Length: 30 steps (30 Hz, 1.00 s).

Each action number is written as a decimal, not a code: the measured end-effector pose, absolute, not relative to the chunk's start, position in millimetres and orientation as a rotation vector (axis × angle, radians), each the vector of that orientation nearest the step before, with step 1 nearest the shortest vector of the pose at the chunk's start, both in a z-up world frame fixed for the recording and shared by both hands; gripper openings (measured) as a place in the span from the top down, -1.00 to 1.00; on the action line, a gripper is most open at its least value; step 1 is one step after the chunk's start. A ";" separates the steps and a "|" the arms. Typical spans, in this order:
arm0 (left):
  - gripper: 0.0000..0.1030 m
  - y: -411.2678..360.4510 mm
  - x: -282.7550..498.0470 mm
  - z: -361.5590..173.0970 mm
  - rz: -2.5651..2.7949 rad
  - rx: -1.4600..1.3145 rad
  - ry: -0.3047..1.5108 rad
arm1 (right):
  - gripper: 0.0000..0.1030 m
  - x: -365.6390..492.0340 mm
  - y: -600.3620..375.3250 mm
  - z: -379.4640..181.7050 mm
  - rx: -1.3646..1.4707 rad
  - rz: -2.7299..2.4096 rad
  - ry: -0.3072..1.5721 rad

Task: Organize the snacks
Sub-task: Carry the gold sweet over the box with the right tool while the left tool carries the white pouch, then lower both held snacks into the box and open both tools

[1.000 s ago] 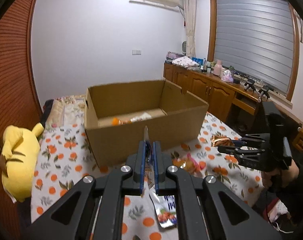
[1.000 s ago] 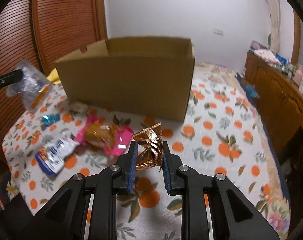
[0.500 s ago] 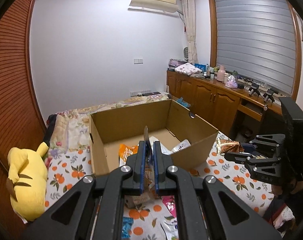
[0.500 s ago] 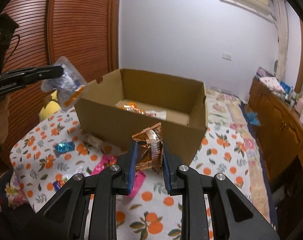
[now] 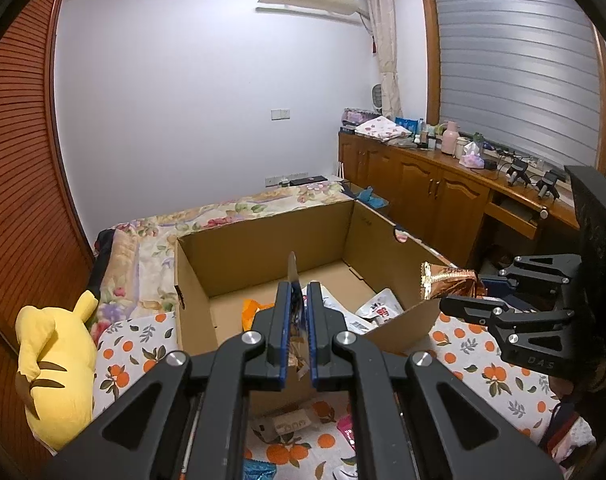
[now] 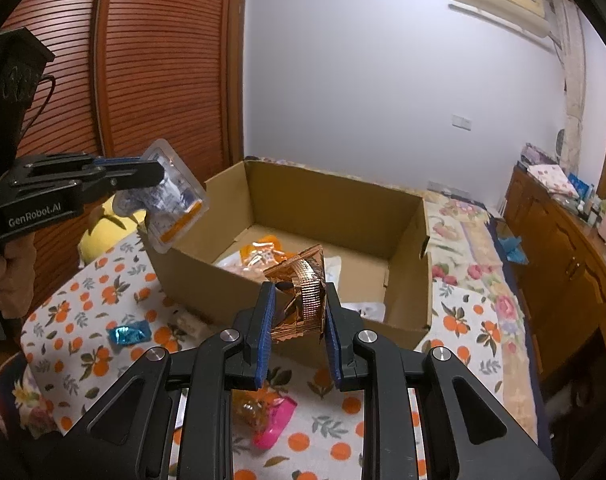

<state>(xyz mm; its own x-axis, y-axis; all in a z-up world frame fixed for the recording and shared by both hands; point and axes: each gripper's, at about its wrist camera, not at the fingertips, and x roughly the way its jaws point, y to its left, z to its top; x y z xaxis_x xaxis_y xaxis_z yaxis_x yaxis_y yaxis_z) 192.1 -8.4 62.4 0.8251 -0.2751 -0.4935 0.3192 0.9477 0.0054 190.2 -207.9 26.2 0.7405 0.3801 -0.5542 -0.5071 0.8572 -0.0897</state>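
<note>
A clear snack packet (image 6: 171,200) is clamped edge-on in the left gripper (image 5: 297,312), long axis tilted, above the cardboard box (image 6: 407,240); a copper foil packet (image 6: 303,296) is pinched by the right gripper (image 6: 297,312) over the box's near wall

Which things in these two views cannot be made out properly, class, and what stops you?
- Left wrist view: the clear packet is edge-on between the left gripper pads; print unreadable.
- Snacks inside the cardboard box: partly hidden by the copper foil packet in the right gripper.
- Pink wrapper: covered by gripper frame.
</note>
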 end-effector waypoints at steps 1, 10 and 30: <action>0.93 -8.8 194.1 61.6 -0.313 0.091 0.514 | 0.59 192.7 -207.2 26.1 -0.241 0.492 0.555; 0.92 -10.1 212.3 59.9 -0.300 0.072 0.539 | 0.59 210.2 -201.3 26.3 -0.225 0.506 0.579; 0.91 -23.8 255.0 35.4 -0.272 0.106 0.605 | 0.59 266.1 -187.9 12.8 -0.182 0.497 0.666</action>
<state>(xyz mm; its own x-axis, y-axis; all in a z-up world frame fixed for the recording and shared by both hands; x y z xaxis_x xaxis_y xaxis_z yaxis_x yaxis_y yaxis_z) 255.0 -23.8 35.4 0.7884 -0.2213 -0.5740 0.2828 0.9590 0.0188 266.1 -187.9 12.8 0.6749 0.3825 -0.6311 -0.4967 0.8679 -0.0051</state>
